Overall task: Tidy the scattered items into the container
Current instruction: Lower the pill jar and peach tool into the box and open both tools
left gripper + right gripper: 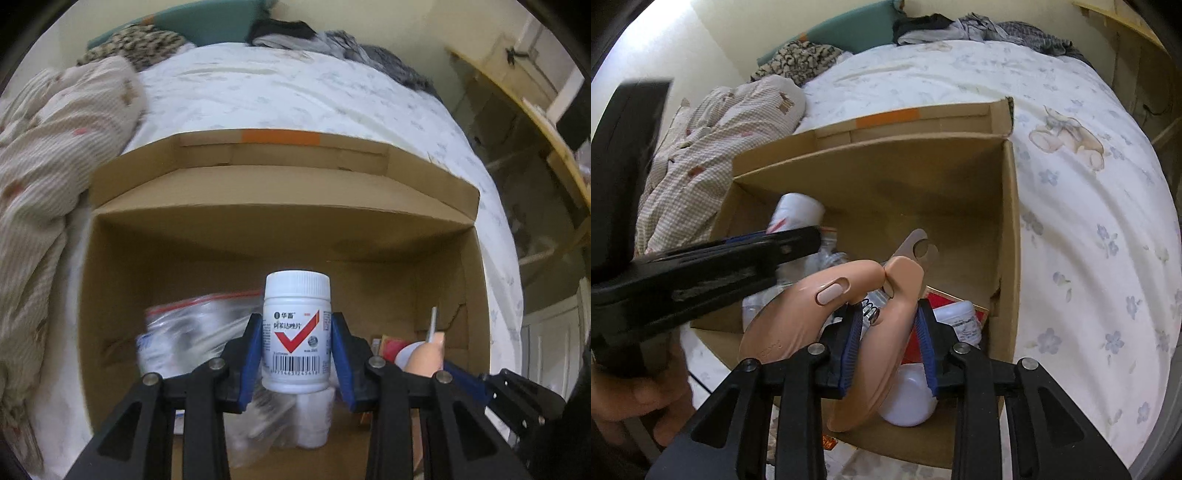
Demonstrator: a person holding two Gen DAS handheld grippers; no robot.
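Left tongs (pixel 296 350) clamped on white pill bottle (pixel 296 332), upright above the cardboard box (pixel 280 236) on the bed (pixel 295 96). Right tongs (pixel 888 347) gripping peach clippers (pixel 849 306) over the same box. Both poised for dropping in, seemingly.

white bottle (pixel 296 332) | label: red tick, barcode, "华西" perhaps | digits blurred

White pill bottle (pixel 296 332) — between left gripper (pixel 296 354) pads
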